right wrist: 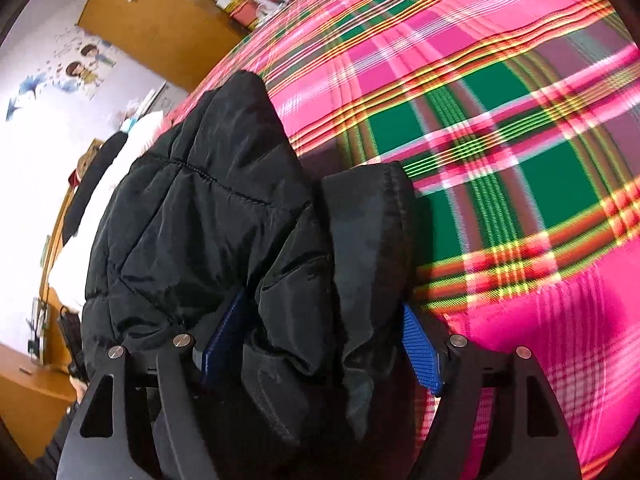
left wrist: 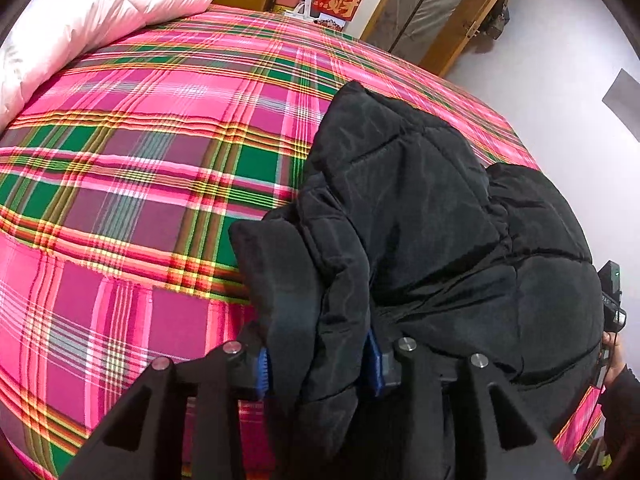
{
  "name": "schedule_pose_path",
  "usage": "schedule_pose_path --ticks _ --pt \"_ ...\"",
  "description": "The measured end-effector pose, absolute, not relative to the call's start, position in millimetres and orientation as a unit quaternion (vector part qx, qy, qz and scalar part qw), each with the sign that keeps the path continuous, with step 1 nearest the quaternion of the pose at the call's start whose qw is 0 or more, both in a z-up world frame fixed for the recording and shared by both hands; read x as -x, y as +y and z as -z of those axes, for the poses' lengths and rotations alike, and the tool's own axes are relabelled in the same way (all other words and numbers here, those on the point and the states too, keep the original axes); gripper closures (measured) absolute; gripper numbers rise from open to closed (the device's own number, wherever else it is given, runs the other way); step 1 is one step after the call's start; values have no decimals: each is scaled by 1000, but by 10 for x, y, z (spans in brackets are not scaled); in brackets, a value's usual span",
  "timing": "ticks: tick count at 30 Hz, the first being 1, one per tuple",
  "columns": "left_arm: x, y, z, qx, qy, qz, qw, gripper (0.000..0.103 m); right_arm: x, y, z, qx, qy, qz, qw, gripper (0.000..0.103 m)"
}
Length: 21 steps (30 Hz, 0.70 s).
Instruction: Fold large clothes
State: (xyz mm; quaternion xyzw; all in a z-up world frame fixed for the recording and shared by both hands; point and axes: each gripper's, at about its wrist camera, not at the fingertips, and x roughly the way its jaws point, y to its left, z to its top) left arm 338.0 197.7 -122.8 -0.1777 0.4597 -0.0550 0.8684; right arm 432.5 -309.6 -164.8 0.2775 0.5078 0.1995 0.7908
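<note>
- Black puffer jacket (left wrist: 420,208) lies bunched on bed w/ pink-green plaid cover (left wrist: 140,168), near bed's right edge in left wrist view; wide bare plaid to its left, floor (left wrist: 560,80) beyond the edge at right.
- Left hand-held gripper (left wrist: 318,364): a thick fold of jacket sits between the blue pads (left wrist: 262,372); can't tell if they press it.
- Right hand-held gripper (right wrist: 320,340): spread wide, jacket folds loose between pads (right wrist: 420,348), right pad bare, not pressing.
- Right wrist view: jacket (right wrist: 208,208) left of centre, open plaid (right wrist: 500,140) to the right.
- Around: white duvet (left wrist: 80,16) rolled at far left of bed, wooden cabinet (left wrist: 440,12) & red box (left wrist: 340,4) past the far edge.
- Person's hand (left wrist: 614,354) w/ the other gripper at far right edge, just beside the jacket.
</note>
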Motion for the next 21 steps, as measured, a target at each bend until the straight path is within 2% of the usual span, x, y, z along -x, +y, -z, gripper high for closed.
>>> schedule_pose_path --ticks 4,6,9,12,14,21 --pt "-3415 1937 1281 172 462 54 868 59 -4340 -3070 1682 -277 513 -216 783 36" --pt "-3457 1899 1287 165 466 49 868 58 -4374 -2959 1633 -255 517 -220 787 53" --pt "-3486 1863 1260 159 471 40 867 59 -4374 -2881 1535 -243 510 -207 799 68" --pt "-3467 1811 1153 141 472 32 870 70 -4285 -2843 1352 -229 498 -191 815 79" --pt "-3445 1799 1051 133 470 28 872 74 -4222 -2850 1234 -221 491 -183 823 82" --pt "-3319 1823 682 131 454 32 881 77 -3947 -2928 692 -205 464 -174 844 90"
